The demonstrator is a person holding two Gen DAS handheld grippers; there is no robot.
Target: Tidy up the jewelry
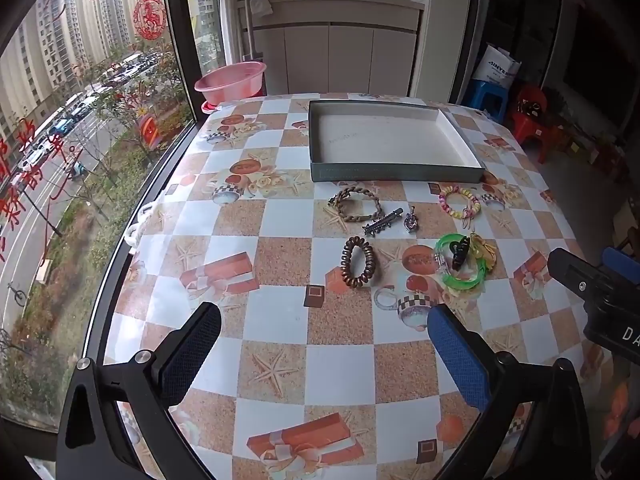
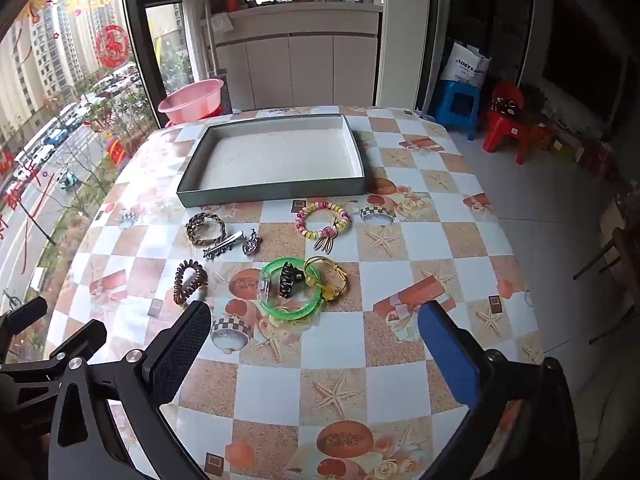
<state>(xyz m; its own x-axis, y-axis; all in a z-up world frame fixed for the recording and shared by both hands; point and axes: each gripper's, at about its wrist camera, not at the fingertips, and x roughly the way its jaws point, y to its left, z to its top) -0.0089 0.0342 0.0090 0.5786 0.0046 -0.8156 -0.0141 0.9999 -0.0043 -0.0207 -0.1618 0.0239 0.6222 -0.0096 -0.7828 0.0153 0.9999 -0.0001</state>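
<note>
Behind tray (image 2: 276,194), pink basin (image 2: 191,101), beside it window (image 2: 60,120)

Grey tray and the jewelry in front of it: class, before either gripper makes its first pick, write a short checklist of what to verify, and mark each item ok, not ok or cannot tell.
1. Grey tray has bare floor to receive items: ok.
2. Left gripper open and holding nothing: ok.
3. Right gripper open and holding nothing: ok.
4. Brown coil hair tie lies apart from its neighbours, easy to pick alone: ok.
5. Green bangle free of other pieces: not ok; the black claw clip lies across it and the yellow hair tie overlaps its edge.
6. Silver hair clip clear of the braided bracelet: cannot tell; they look touching.
</note>
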